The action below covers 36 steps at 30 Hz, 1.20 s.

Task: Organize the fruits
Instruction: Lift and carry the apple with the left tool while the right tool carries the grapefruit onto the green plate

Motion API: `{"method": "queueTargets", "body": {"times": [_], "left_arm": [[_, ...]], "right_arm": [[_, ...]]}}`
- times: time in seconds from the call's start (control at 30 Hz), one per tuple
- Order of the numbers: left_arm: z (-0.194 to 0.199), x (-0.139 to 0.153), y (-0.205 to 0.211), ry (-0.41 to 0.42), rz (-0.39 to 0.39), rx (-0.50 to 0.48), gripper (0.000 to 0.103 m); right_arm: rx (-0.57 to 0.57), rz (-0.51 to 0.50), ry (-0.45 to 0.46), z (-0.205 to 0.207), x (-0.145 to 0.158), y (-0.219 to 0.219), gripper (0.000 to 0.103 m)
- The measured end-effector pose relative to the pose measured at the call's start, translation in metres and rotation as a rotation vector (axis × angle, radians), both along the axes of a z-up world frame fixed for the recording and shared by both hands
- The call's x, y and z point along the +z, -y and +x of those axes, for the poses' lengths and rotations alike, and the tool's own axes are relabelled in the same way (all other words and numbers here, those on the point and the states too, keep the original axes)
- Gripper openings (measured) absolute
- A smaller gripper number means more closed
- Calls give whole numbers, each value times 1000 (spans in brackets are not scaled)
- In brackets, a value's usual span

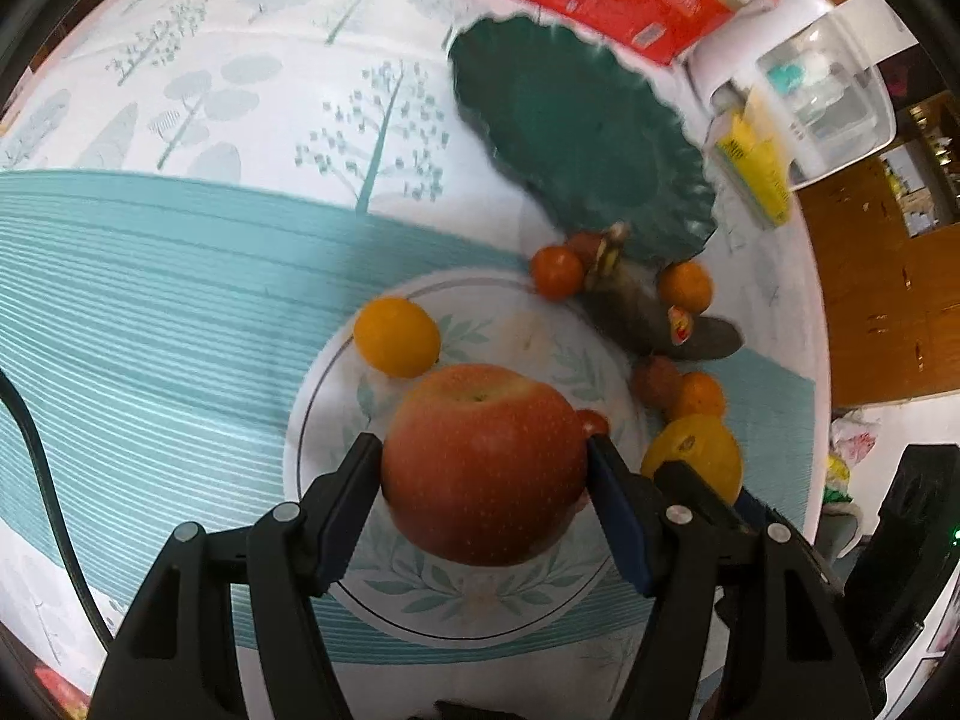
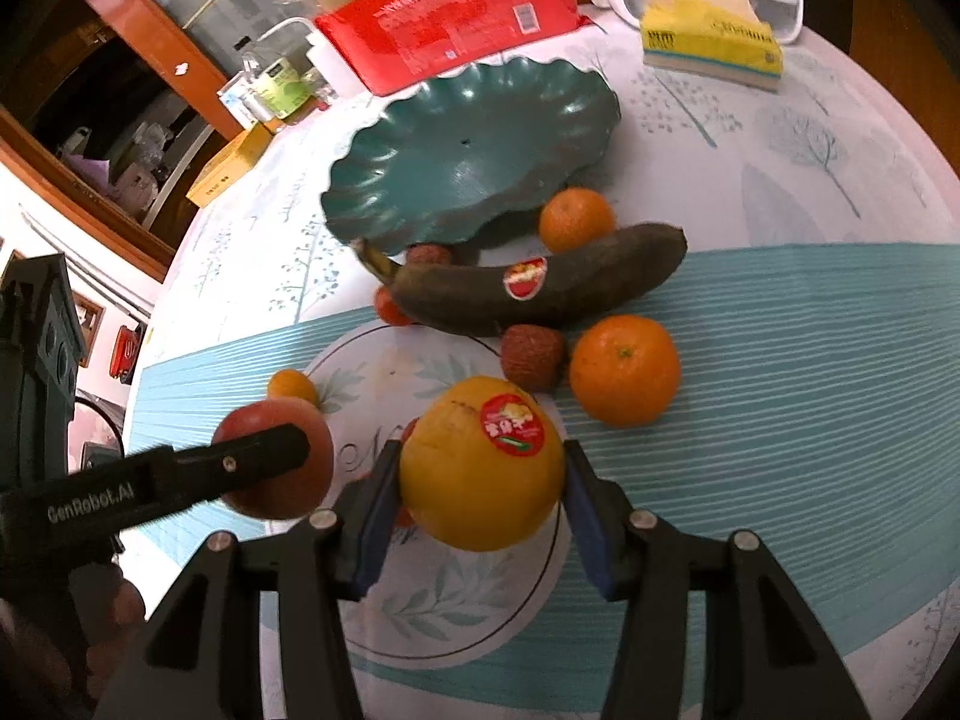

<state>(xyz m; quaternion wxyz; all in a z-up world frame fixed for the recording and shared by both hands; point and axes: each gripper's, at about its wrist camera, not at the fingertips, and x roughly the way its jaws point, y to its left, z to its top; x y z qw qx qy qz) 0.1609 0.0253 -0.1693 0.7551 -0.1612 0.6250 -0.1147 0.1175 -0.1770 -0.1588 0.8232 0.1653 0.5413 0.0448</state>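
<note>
round table (image 2: 810, 138) under a cloth printed with pale trees and a band of teal stripes, cabinets behind it. on the white leaf-patterned plate (image 2: 420, 612) two fruits are gripped side by side. the right gripper (image 2: 477, 480) has its blue pads pressed on a yellow orange (image 2: 474, 480), whose red sticker carries writing too small to read; its jaws were just closing. the left gripper (image 1: 483, 474), marked "GenRobot.AI" on its side, pinches a red apple (image 1: 480, 462) with its stem dimple facing up. a small tangerine (image 1: 396, 336) sits at the plate's far rim. beyond the plate lies a blackened banana (image 2: 540, 288), its long axis running across the right view, stem end to the left, with a red and gold sticker. lychees (image 2: 531, 357) and oranges (image 2: 624, 369) lie just beside it. behind stands a green scalloped dish (image 2: 468, 150), a red package (image 2: 444, 24) and a yellow tissue pack (image 2: 708, 39).
</note>
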Motion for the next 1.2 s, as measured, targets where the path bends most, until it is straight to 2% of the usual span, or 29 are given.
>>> {"method": "queueTargets", "body": {"times": [0.2, 0.33, 0.4, 0.5, 0.7, 0.83, 1.2], "left_arm": [[4, 32, -13, 82, 0, 33, 67], [9, 63, -20, 164, 34, 21, 67], [12, 77, -25, 188, 58, 17, 67], [17, 104, -34, 233, 74, 5, 67], [38, 138, -27, 340, 106, -3, 67], [56, 142, -22, 351, 69, 9, 67], [119, 129, 12, 371, 62, -4, 67]], "right_arm": [[42, -6, 52, -3, 28, -4, 51], [39, 7, 79, 4, 37, -1, 51], [43, 6, 121, 6, 43, -1, 51], [57, 6, 174, 8, 45, -2, 51], [51, 52, 201, 21, 44, -2, 51], [77, 30, 227, 31, 55, -3, 51], [112, 2, 323, 96, 72, 7, 52]]}}
